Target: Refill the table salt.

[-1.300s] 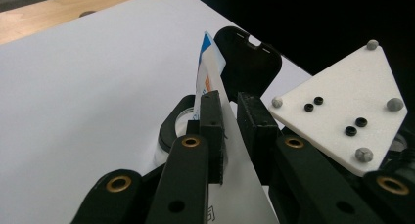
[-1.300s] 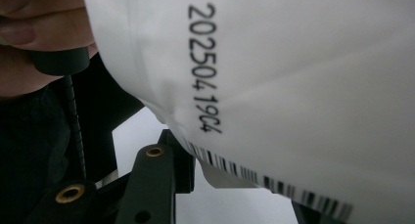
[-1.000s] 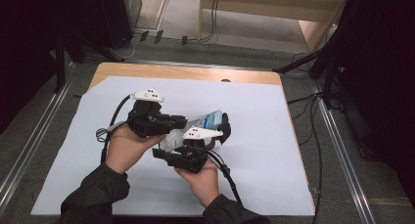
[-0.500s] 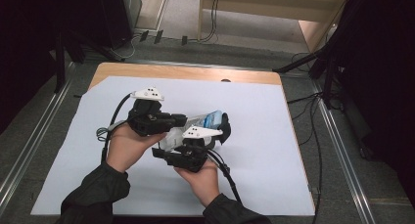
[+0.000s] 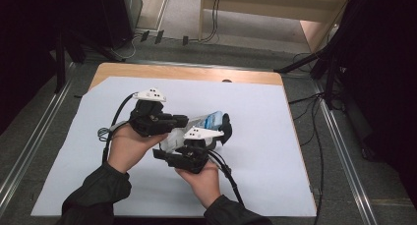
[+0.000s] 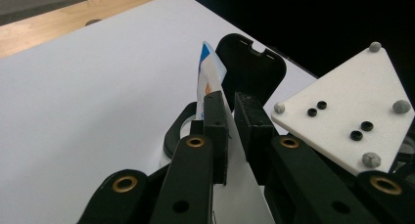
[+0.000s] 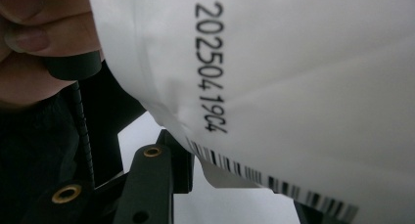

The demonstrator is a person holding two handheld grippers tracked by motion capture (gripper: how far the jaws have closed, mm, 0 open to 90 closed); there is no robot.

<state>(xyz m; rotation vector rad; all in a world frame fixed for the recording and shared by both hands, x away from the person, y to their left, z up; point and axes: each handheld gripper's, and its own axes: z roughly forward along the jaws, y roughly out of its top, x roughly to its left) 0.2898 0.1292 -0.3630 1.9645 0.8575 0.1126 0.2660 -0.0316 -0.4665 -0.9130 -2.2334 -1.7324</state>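
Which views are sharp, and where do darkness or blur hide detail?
High view: table evenly lit, surroundings black. Left gripper view: jaws sharp, clamping the packet; background black. Right gripper view: packet too close, its print soft, hand blurred.

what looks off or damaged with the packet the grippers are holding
Nothing looks damaged or spilled. The white packet is held off the white sheet between both grippers. The left gripper pinches its thin edge. In the right gripper view the printed code runs sideways, so the packet is turned, not upright.
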